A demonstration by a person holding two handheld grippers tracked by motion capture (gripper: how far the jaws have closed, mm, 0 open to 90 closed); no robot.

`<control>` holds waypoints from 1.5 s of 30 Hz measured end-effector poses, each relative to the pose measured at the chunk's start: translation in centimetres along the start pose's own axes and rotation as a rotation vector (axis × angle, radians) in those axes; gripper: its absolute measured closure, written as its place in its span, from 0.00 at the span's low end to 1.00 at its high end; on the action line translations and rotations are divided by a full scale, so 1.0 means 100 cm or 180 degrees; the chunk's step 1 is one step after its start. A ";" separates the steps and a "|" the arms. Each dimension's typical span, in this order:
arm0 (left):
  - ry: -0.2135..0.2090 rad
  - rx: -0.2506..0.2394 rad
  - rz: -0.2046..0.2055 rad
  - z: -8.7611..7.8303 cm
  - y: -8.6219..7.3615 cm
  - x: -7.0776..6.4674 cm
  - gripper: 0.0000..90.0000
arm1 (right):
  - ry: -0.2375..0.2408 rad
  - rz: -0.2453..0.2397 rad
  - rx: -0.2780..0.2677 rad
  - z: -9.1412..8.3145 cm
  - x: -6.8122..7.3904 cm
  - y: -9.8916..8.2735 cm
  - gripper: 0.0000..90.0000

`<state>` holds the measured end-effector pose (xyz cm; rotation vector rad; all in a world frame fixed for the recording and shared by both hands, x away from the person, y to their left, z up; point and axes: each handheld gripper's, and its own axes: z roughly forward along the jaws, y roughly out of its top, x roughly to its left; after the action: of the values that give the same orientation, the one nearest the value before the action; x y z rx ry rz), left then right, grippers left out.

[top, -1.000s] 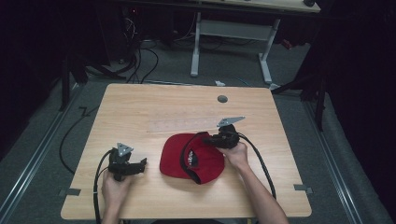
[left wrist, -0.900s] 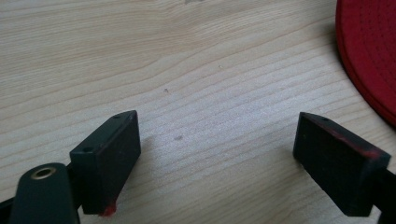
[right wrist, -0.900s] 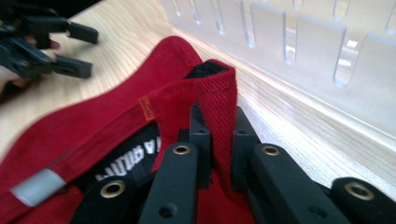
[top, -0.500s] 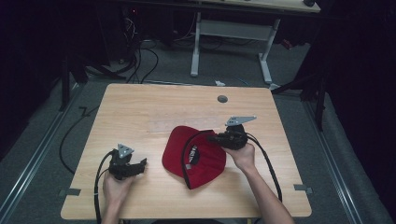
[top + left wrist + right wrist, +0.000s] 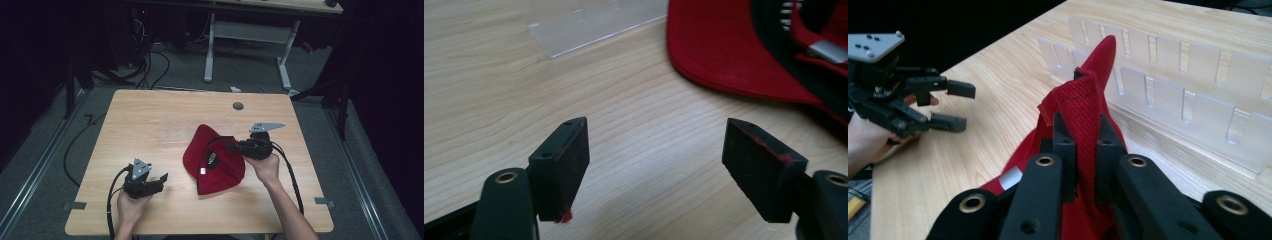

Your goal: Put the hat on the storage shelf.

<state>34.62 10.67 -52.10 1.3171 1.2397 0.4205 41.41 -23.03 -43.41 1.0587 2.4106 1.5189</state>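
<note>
Right gripper (image 5: 235,146): jaws clamped tight on a fold of the red cap (image 5: 212,160). In the right gripper view the fabric is pinched between the two pads and bunches up above them into a peak (image 5: 1083,107). In the high view the held edge is lifted off the wood; the rest of the cap drapes down and rests on the tabletop (image 5: 165,115), near-centre, slightly right of the middle. Cap is inside-out-ish: black inner band and a small white tag visible from above.

Left gripper (image 5: 161,179): jaws have just been closing a little but stand wide apart, nothing between them. Left gripper view shows bare wood in the gap (image 5: 656,155), with the red brim of the cap (image 5: 724,50) beyond the jaws toward the far right of that view, not touching the pads. Some red marks on the pad edges.

In the high view the left gripper sits near the near-left part of the tabletop, pointing right toward the cap, near it but apart. Right hand (image 5: 265,167) holds its gripper just right of the cap.

A clear plastic slotted sheet (image 5: 1198,80) lies flat on the tabletop just beyond the cap.
</note>
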 end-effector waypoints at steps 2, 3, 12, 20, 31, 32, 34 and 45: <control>-0.0071 0.0005 0.0041 -0.001 -0.002 -0.008 0.29 | 0.0019 0.0017 -0.0016 -0.002 0.002 0.001 0.94; -0.0100 0.0002 0.0071 -0.002 -0.003 -0.011 0.29 | 0.0025 0.0019 -0.0024 -0.004 0.003 0.001 0.94; -0.0168 0.0118 0.0413 0.009 -0.017 -0.033 0.24 | 0.0139 0.0042 -0.0141 -0.020 0.012 0.006 0.94; -0.0228 0.0156 0.0561 0.026 -0.019 -0.043 0.22 | 0.0230 0.0031 -0.0288 -0.039 0.016 0.010 0.95; -0.0322 0.0101 0.0479 0.043 -0.017 -0.042 0.22 | 0.0410 0.0008 -0.0395 -0.059 0.021 0.016 0.95; -0.0322 0.0101 0.0479 0.043 -0.017 -0.042 0.22 | 0.0410 0.0008 -0.0395 -0.059 0.021 0.016 0.95; -0.0353 0.0078 0.0464 0.045 -0.018 -0.043 0.22 | 0.0496 -0.0022 -0.0402 -0.060 0.025 0.020 0.95; -0.0560 -0.0081 0.0487 0.039 -0.015 -0.047 0.20 | 0.0870 -0.0039 -0.0390 -0.051 0.037 0.028 0.95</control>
<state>35.66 4.43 -52.21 1.4013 0.9890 0.4175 37.83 -23.86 -37.58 0.8603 2.4450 1.8899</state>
